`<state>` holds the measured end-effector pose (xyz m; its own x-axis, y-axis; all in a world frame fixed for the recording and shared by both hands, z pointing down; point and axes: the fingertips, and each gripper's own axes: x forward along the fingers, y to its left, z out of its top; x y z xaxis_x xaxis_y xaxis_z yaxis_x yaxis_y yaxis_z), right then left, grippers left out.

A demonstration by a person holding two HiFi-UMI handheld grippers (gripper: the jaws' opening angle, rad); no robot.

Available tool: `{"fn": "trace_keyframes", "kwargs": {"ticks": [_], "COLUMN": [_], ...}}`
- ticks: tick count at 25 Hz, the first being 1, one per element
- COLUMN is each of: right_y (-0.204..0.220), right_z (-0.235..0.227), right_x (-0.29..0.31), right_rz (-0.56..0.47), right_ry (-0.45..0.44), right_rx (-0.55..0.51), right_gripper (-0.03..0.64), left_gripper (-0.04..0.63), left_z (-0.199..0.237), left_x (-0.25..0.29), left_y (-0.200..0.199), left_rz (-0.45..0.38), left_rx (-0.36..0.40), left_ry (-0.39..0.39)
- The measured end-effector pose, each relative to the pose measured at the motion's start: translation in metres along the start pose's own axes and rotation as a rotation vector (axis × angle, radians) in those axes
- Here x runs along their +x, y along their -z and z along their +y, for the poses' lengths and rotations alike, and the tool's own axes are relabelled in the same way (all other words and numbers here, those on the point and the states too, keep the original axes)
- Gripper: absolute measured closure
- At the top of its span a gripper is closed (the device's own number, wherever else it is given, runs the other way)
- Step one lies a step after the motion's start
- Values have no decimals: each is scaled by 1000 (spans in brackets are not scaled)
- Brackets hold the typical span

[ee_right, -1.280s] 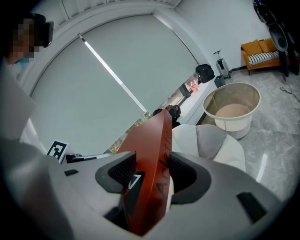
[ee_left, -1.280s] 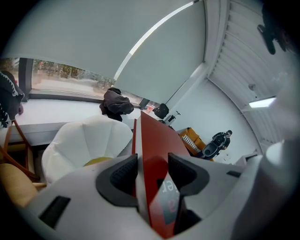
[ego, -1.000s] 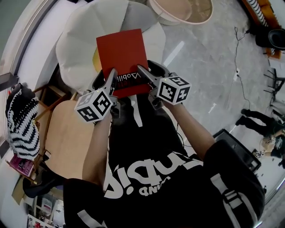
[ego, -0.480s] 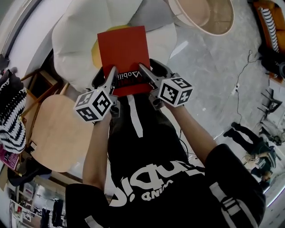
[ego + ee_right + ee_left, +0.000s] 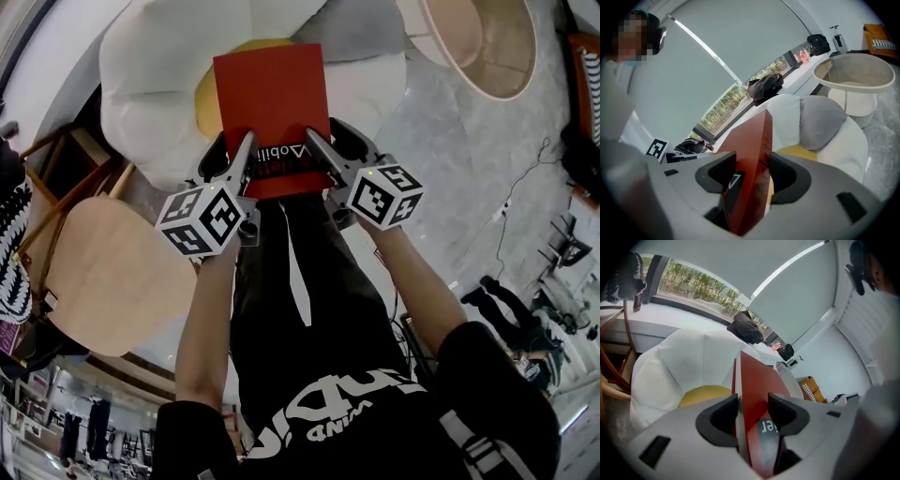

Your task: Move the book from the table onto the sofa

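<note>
A red book (image 5: 272,108) hangs flat over the white petal-shaped sofa (image 5: 159,66) and its yellow seat cushion (image 5: 208,105). My left gripper (image 5: 246,159) is shut on the book's near left corner. On the near right corner my right gripper (image 5: 314,155) is shut as well. In the left gripper view the red book (image 5: 757,394) stands edge-on between the dark pads, with the sofa (image 5: 679,366) behind. The right gripper view shows the book (image 5: 750,164) clamped the same way, above the sofa (image 5: 853,140) and a grey cushion (image 5: 820,117).
A round wooden table (image 5: 112,277) lies at the left below the sofa, beside a wooden chair frame (image 5: 56,159). A round beige basket chair (image 5: 487,42) stands at the upper right, on a grey floor (image 5: 450,178). A person's dark trousers fill the lower middle.
Both grippers have sunk with the book toward the sofa; the sofa now looms larger around the book and the yellow cushion sits right under it. Both grips are unchanged.
</note>
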<state>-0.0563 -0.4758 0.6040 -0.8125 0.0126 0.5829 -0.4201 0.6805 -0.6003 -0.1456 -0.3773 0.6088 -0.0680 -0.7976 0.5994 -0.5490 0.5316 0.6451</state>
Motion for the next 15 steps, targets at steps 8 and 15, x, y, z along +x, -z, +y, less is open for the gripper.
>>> {"fn": "trace_keyframes", "kwargs": {"ticks": [8,15], "right_y": [45,78], "right_z": [-43,-87], "right_x": [39,83], "right_rz": [15,30], "right_ry": [2,6], "right_rx": [-13,-4], "right_gripper": [400,400], "left_gripper": [383,383], "left_z": [46,91], "left_x": [39,84], "left_y": [42,72], "left_rz": [7,19], "left_rx": [-10,-19], "left_ry": [-10,-21]}}
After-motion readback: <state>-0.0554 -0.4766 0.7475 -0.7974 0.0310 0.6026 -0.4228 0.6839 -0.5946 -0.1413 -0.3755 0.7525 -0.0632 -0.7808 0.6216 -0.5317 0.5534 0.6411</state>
